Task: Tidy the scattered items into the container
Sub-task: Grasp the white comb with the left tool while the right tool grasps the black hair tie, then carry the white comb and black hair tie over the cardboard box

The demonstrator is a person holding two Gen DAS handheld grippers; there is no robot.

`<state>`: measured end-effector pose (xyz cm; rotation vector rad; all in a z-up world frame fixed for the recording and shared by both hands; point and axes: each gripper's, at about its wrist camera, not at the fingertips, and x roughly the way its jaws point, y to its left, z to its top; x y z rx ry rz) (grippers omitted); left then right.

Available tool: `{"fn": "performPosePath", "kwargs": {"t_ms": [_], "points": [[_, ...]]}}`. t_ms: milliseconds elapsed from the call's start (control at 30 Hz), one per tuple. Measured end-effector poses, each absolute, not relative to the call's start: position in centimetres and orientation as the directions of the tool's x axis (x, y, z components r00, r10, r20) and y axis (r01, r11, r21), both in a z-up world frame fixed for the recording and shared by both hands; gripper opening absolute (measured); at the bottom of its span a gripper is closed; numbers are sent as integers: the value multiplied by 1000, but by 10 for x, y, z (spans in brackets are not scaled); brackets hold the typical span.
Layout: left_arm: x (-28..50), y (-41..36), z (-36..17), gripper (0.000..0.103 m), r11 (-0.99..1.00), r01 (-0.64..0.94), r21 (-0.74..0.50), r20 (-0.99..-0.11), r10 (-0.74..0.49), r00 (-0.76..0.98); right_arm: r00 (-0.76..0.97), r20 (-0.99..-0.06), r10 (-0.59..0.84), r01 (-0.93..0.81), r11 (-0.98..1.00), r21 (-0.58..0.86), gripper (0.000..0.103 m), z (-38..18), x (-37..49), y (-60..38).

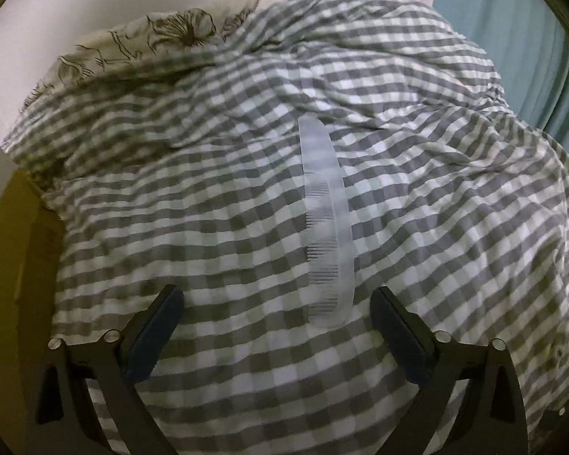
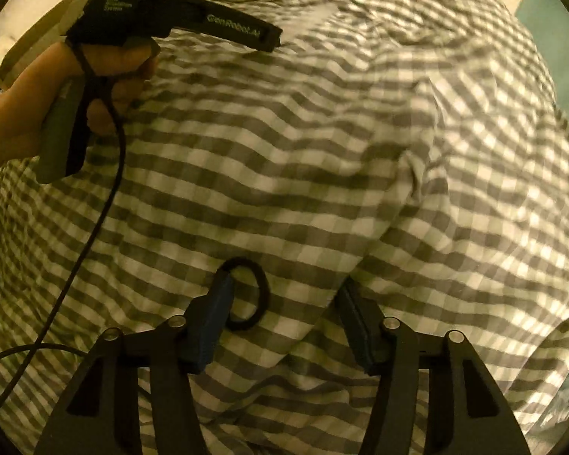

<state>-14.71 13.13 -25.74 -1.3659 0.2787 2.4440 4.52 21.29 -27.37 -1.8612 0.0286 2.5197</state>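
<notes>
A translucent white comb [image 1: 335,204] lies lengthwise on the grey-and-white checked bed cover [image 1: 151,227], teeth facing left. My left gripper [image 1: 277,294] hovers just over its near end with the jaws wide open; the comb's tip sits between the fingertips, closer to the right one. In the right wrist view a black hair tie [image 2: 260,288] lies on the same checked cover [image 2: 322,151]. My right gripper [image 2: 284,284] is down at it, open, with the left finger [image 2: 218,303] overlapping the ring's left side and the right finger apart from it. No container shows in either view.
A person's hand [image 2: 15,121] holds the left gripper's handle at the upper left, its cable [image 2: 95,220] trailing over the cover. A cream cloth with dark flower print [image 1: 163,34] lies at the back. A teal curtain [image 1: 531,38] hangs at the right, a brownish surface [image 1: 11,235] at the left.
</notes>
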Motion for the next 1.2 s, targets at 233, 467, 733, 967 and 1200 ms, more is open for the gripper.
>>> {"fn": "performPosePath", "kwargs": {"t_ms": [233, 467, 733, 967, 1200], "points": [[-155, 146, -259, 37, -906, -424, -8, -868, 217, -447, -310, -951, -6, -34, -999, 17, 26, -269, 57, 217], [-138, 145, -240, 26, -887, -462, 21, -850, 228, -475, -346, -938, -21, -123, -990, 67, 9, -256, 74, 232], [-131, 138, -201, 26, -888, -460, -7, -827, 264, -496, -435, -900, 23, -142, -989, 43, 6, -228, 96, 243], [-123, 137, -151, 26, -883, -466, -49, -781, 325, -533, -514, -854, 85, -183, -983, 13, 4, -194, 83, 251], [-108, 127, -99, 26, -875, -478, -75, -730, 374, -571, -587, -800, 125, -220, -975, 10, 4, -158, 76, 254]]}}
